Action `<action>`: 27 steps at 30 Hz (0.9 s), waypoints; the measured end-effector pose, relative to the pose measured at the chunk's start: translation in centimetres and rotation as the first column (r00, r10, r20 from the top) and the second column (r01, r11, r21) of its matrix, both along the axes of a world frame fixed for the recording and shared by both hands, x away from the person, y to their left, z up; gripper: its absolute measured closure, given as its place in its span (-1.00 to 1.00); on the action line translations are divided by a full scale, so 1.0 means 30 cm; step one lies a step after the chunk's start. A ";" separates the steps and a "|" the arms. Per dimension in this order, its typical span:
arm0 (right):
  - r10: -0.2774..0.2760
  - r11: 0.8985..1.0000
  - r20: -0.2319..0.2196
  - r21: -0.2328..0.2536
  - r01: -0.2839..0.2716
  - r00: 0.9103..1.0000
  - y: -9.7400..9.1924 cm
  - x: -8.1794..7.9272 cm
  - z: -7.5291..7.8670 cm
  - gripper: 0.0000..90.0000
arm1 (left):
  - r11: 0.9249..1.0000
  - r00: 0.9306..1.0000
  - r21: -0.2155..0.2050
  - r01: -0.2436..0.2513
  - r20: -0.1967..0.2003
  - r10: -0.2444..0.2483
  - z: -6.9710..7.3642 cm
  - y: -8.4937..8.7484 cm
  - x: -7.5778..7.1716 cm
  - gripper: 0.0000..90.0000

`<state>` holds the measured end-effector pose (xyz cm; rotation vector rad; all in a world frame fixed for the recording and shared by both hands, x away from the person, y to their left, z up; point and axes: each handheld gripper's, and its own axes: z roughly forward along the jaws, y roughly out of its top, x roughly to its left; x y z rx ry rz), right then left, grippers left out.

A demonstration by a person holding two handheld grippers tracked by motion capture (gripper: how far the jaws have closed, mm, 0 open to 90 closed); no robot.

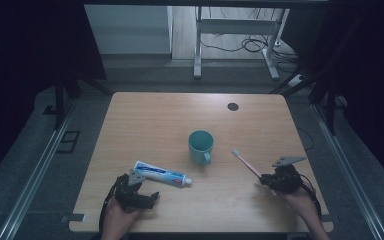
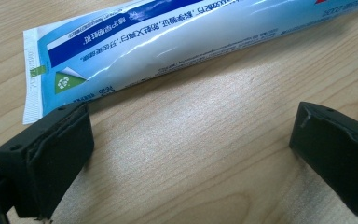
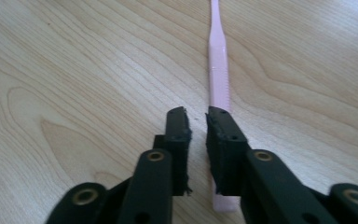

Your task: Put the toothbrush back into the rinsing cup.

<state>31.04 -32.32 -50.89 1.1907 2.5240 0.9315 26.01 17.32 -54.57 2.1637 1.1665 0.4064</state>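
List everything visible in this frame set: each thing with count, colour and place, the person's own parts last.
table: 1, light wood, centre of high view
mug: 1, teal, mid-table, upright, handle toward the person
toothpaste tube: 1, white and blue, lying left of the mug
toothbrush: 1, pink, lying right of the mug
dark round spot: 1, far right of tabletop
left gripper: 1, black, jaws wide apart just short of the tube
right gripper: 1, black, jaws narrowly apart over the toothbrush handle
hands: 2, at the near edge

Toothpaste tube (image 2: pixel 177 42) print (illegible)
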 end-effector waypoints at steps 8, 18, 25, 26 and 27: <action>0.014 0.997 -0.060 -0.081 -0.019 0.998 0.011 0.037 0.021 0.43 | 1.000 1.000 0.000 0.001 -0.001 -0.001 0.000 0.000 0.000 -1.00; 0.000 0.989 -0.117 -0.147 -0.017 0.993 0.014 0.095 0.048 0.40 | 1.000 1.000 0.001 0.001 -0.001 -0.001 0.000 0.000 0.000 -1.00; 0.008 0.981 -0.166 -0.188 -0.040 0.986 0.031 0.127 0.061 0.40 | 1.000 1.000 0.000 0.001 -0.001 -0.001 0.000 0.000 0.000 -1.00; 0.011 0.980 -0.169 -0.192 -0.044 0.986 0.035 0.131 0.061 0.40 | 1.000 1.000 0.001 0.001 -0.001 -0.001 0.000 0.000 0.000 -1.00; 0.011 0.979 -0.176 -0.200 -0.046 0.984 0.039 0.135 0.062 0.40 | 1.000 1.000 0.000 0.001 -0.001 -0.001 0.000 0.000 0.000 -1.00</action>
